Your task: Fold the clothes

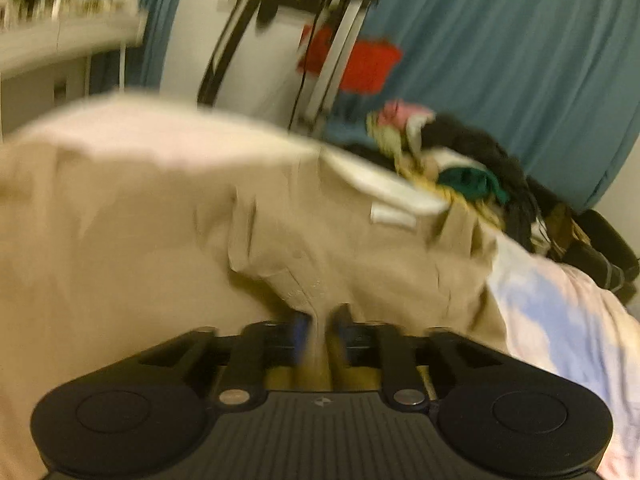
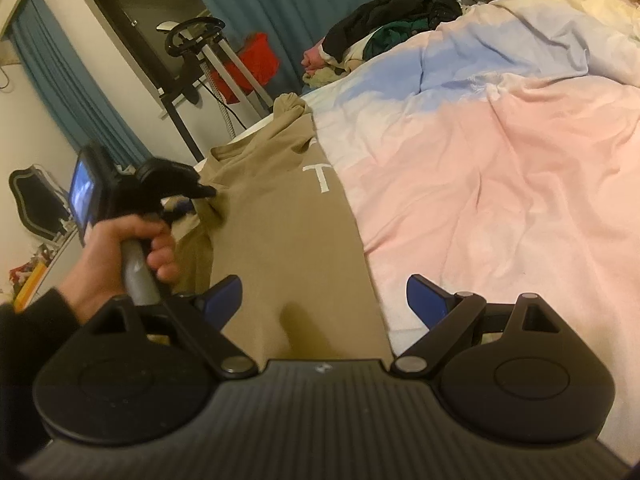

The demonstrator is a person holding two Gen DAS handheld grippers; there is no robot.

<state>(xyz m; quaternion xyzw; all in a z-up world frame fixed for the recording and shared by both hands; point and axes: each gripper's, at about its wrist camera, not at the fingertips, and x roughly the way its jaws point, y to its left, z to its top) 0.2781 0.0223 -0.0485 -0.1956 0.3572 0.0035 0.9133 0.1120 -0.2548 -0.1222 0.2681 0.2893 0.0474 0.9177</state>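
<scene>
The tan garment lies stretched along the edge of the bed, on the pastel duvet of pink, blue and white, and that garment serves as the landmark here; the left tool is clamped on a fold of its cloth, the fabric pinched between the two closed fingers and pulled up in a ridge, while the right tool hangs over the garment's near end with its blue-padded fingers spread wide and nothing between them. Beyond the garment's far end, a heap of unfolded clothes in black, green and pink waits on the bed. The risks, as I judge them: the left grip takes only a narrow pinch, so a quick pull could slip the cloth free or drag a single layer and leave the fold crooked; the left view is smeared with motion, which suggests a fast move and makes such a slip likelier; the garment sits close to the bed's edge, so a tug outward might slide it off; the soft, rumpled duvet beneath could bunch up and spoil a flat crease. As for writing: a white letter "T" shows on the garment in the right view, and a small white label in the left view is too blurred to read; no brand is legible.
</scene>
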